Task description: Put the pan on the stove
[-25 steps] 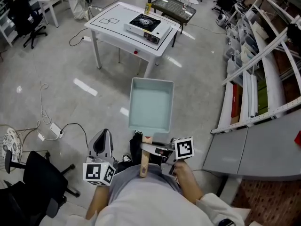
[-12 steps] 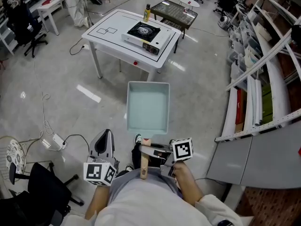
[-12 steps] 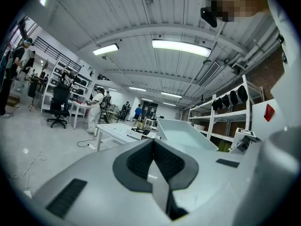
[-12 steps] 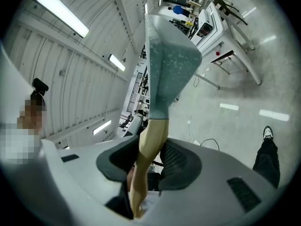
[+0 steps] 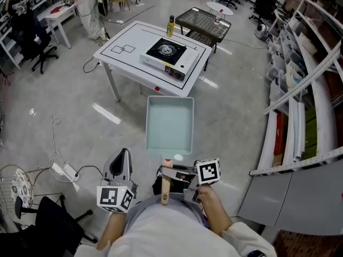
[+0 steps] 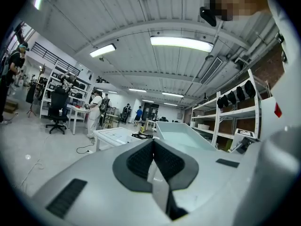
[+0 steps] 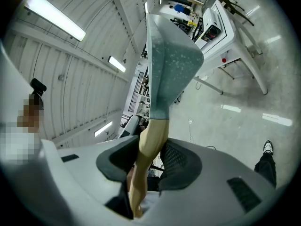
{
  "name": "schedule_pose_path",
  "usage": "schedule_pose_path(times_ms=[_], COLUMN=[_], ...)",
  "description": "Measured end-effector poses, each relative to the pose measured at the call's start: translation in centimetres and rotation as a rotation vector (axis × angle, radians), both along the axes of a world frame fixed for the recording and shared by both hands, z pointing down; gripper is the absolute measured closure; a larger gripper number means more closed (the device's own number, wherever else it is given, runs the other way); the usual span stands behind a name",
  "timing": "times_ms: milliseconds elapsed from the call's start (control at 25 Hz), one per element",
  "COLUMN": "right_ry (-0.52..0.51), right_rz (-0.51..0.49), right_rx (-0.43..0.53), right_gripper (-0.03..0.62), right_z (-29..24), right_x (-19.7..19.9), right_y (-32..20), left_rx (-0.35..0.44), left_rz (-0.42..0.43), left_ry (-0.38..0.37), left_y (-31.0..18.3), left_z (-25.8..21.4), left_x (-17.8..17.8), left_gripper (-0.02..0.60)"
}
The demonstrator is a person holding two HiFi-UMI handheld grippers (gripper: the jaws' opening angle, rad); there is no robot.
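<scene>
A pale teal rectangular pan [image 5: 169, 125] with a wooden handle [image 5: 165, 184] is held level above the floor. My right gripper [image 5: 170, 171] is shut on that handle; in the right gripper view the handle [image 7: 148, 149] runs between the pads, with the pan [image 7: 171, 65] beyond. My left gripper [image 5: 119, 165] hangs beside it on the left, shut and empty, its pads meeting in the left gripper view [image 6: 154, 161]. Ahead, the portable gas stove [image 5: 169, 54] sits on a white table [image 5: 123, 42], well beyond the pan's far edge. Both the stove [image 6: 141, 135] and the pan [image 6: 181, 134] show in the left gripper view.
A yellow bottle [image 5: 170, 24] stands at the table's far edge, with a dark mesh table [image 5: 202, 19] behind it. Shelving racks [image 5: 300, 90] run along the right. A power strip with cables [image 5: 63, 170] and an office chair [image 5: 48, 218] are at lower left. A person in white [image 5: 88, 4] stands at far left.
The table and stove have drawn nearer in the head view as both grippers moved forward together. The pan stays in the right gripper's hold.
</scene>
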State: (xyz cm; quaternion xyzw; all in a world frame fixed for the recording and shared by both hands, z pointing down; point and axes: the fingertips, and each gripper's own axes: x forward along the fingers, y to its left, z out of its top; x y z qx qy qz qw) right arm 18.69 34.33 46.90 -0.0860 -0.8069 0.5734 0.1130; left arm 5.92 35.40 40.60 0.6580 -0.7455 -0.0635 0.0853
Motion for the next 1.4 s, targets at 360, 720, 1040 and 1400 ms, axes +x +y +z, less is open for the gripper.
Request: schedule_pose_path(times_ms=[360,720,1040,1400], right_ry=[-0.003,-0.004,-0.018,-0.003], right_rz=[-0.012,-0.026,-0.018,0.002], right_rx=[0.020,0.029,0.015,0.014], right_gripper=[0.445,0.444,0.442,0.441], right_z=[0.2,0.2,0.2,0.8], right_x=[-1.5,-1.8,-1.7,-2.5], right_y=[-7.9,-13.6,-16.9,-19.9], left_rx=[0.000,0.003,-0.003,-0.011], left_rz=[-0.007,-0.012,-0.020,-0.009], left_ry=[-0.037,-0.049,-0.044,-0.027], left_y=[-7.4,-13.4,-16.3,-19.3], left_z=[-0.4,-0.3,0.2,0.6], left_x=[-1.8,-1.6,-1.5,-2.6], left_gripper=[0.580,0.580,0.580,0.580])
